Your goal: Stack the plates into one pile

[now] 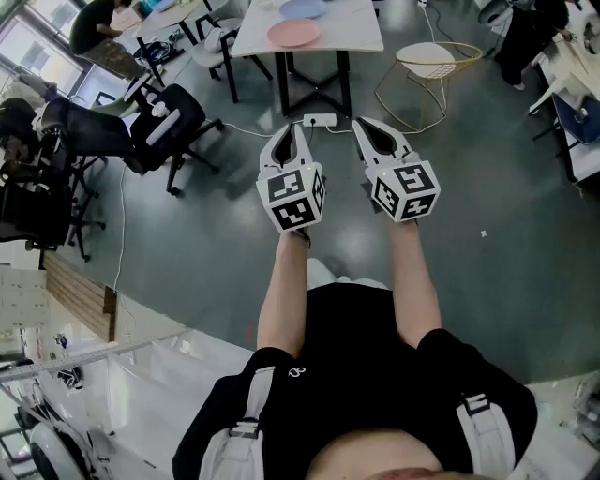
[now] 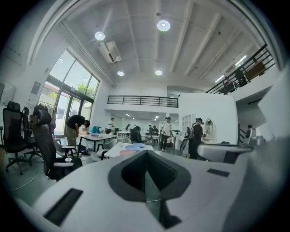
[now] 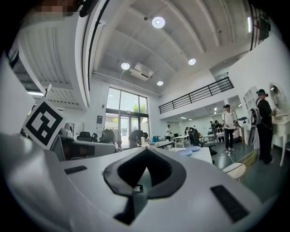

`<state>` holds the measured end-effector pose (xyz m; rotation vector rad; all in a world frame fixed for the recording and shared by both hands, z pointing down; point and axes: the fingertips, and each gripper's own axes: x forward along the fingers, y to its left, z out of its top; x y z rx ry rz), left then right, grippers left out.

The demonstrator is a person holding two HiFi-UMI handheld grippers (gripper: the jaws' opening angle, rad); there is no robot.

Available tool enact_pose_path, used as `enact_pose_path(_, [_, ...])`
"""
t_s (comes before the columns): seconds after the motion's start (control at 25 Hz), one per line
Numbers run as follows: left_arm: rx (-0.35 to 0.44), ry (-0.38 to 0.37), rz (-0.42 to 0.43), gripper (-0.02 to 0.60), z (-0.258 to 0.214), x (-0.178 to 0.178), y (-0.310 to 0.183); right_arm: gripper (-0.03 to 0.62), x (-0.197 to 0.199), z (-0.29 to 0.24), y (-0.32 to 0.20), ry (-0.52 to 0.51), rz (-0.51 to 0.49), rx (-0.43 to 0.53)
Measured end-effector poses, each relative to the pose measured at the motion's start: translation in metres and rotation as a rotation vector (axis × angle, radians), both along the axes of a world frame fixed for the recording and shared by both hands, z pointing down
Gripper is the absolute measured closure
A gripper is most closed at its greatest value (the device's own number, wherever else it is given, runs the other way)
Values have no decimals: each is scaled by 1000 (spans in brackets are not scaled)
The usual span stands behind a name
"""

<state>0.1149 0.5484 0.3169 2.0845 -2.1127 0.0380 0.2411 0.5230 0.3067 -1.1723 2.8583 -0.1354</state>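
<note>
A pink plate [image 1: 293,34] and a blue plate [image 1: 302,7] lie apart on a white table [image 1: 356,28] across the floor, far beyond both grippers. In the left gripper view the pink plate [image 2: 128,152] and the blue plate [image 2: 135,147] show small, just above the jaws. Two pale plates [image 3: 186,152] on that table appear in the right gripper view. My left gripper [image 1: 298,129] and right gripper [image 1: 362,125] are held side by side at about waist height, pointing at the table. Both are shut with nothing between their jaws.
Black office chairs [image 1: 164,127] stand to the left. A wire-frame side table [image 1: 431,58] sits right of the white table, and a power strip [image 1: 321,119] with cables lies on the floor before it. Several people stand or work further off [image 2: 195,136].
</note>
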Motion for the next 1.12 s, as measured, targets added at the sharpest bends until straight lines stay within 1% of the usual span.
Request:
enact_pose_path(0.2, [13, 1, -3, 568, -1, 5, -3, 588, 4, -3, -3, 7, -6, 22])
enact_pose_path(0.36, [8, 3, 0, 568, 1, 5, -7, 588, 1, 1, -6, 23, -12, 18])
enact_pose_path(0.48, [1, 5, 0, 568, 4, -3, -10, 588, -5, 1, -10, 12, -8, 13])
enact_pose_path(0.6, [-9, 14, -4, 568, 11, -14, -14, 586, -13, 8, -15, 4, 2, -13])
enact_pose_path(0.72, [-26, 26, 1, 568, 21, -20, -23, 586, -8, 16, -25, 2, 26, -33])
enact_pose_path(0.88, [-51, 15, 37, 568, 28, -25, -40, 586, 1, 21, -50, -36, 96, -71])
enact_pose_path(0.96, [-61, 18, 45, 568, 31, -37, -53, 586, -7, 23, -63, -42, 108, -81])
enact_pose_path(1.12, [-80, 28, 40, 568, 37, -71, -75, 586, -37, 36, -82, -25, 96, -106])
